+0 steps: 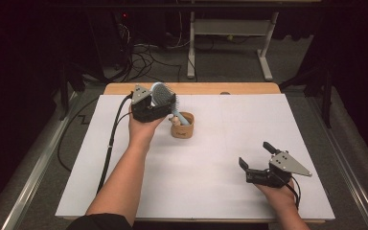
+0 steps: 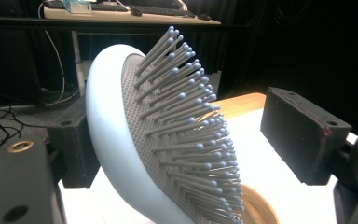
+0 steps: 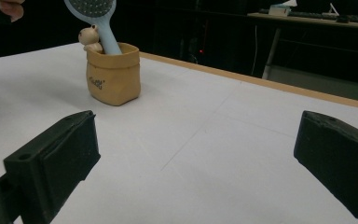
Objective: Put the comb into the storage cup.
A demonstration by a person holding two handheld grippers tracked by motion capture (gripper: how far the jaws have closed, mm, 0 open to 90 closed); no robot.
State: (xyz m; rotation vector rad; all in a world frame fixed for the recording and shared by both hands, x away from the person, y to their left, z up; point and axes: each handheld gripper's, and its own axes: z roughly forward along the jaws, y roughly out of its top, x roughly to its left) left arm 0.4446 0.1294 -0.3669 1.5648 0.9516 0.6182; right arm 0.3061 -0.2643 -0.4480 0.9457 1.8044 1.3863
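Forearms come in from the near edge of the table [image 1: 206, 191], whose top is covered by a plain white sheet with a strip of bare wood showing along the far side. Nearest, toward the right corner, the right gripper [image 1: 258, 160] rests low over the sheet with its jaws spread wide and nothing between them. Farther up on the left, the left gripper [image 1: 162, 106] is raised around the head of a pale blue hairbrush [image 1: 163, 96]; its jaws stand apart on either side of the head, and in the left gripper view the bristle side has a clear gap to the jaw facing it, so the pads are not pressing on it. The brush leans, its handle set down into a small tan pouch-shaped holder [image 1: 182, 127] standing upright near the middle of the sheet, just beside that hand. A little bear figure [image 3: 89, 38] peeks over the holder's rim beside the handle. Beyond the table lies grey floor with tangled black cables [image 1: 146, 57], then the white legs of a desk [image 1: 230, 33], and the rest of the room is dark.
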